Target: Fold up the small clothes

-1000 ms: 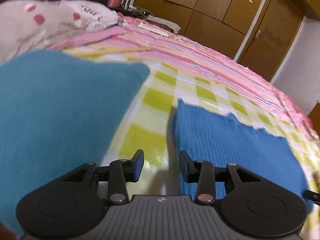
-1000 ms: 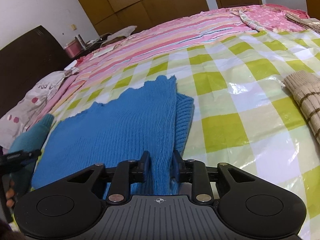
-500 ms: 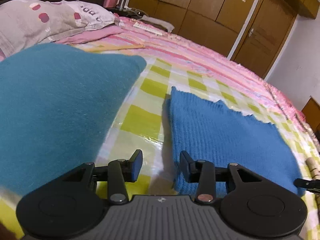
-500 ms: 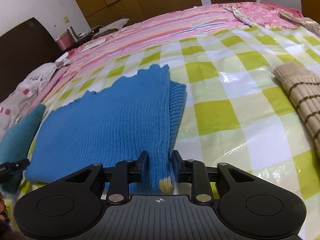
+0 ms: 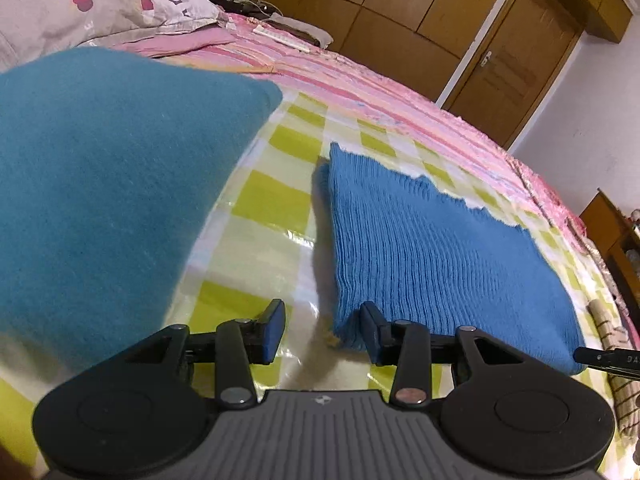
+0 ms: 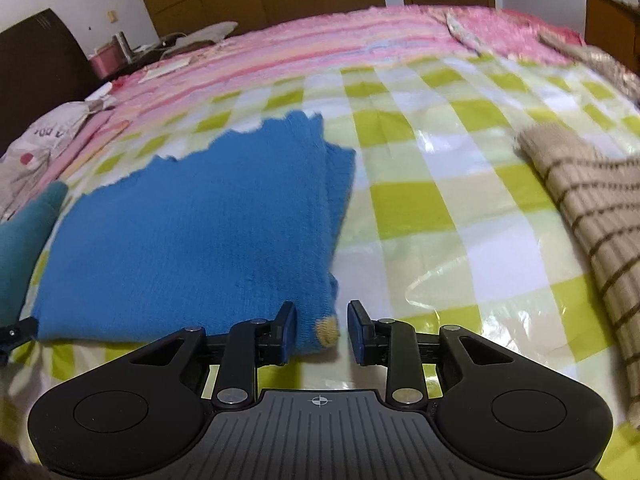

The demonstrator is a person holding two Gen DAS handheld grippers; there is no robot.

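Note:
A blue knitted garment [image 5: 432, 248] lies folded flat on the green-checked plastic sheet [image 5: 256, 248] on the bed; it also shows in the right wrist view [image 6: 200, 240]. My left gripper [image 5: 322, 332] is open and empty at the garment's near left corner. My right gripper [image 6: 322, 332] is open, with the garment's near right corner and its small yellow patch [image 6: 328, 330] between the fingers. The jaws do not press the cloth.
A teal garment [image 5: 100, 184] lies to the left, close to the left gripper. A beige brown-striped knit [image 6: 592, 208] lies to the right. A grey pillow [image 5: 100, 12], pink striped bedding [image 6: 320, 48] and wooden wardrobes [image 5: 400, 12] are beyond.
My right gripper has opened and let go of the blue garment's corner, which now rests on the sheet. Both grippers have drawn back a little toward the near edge.

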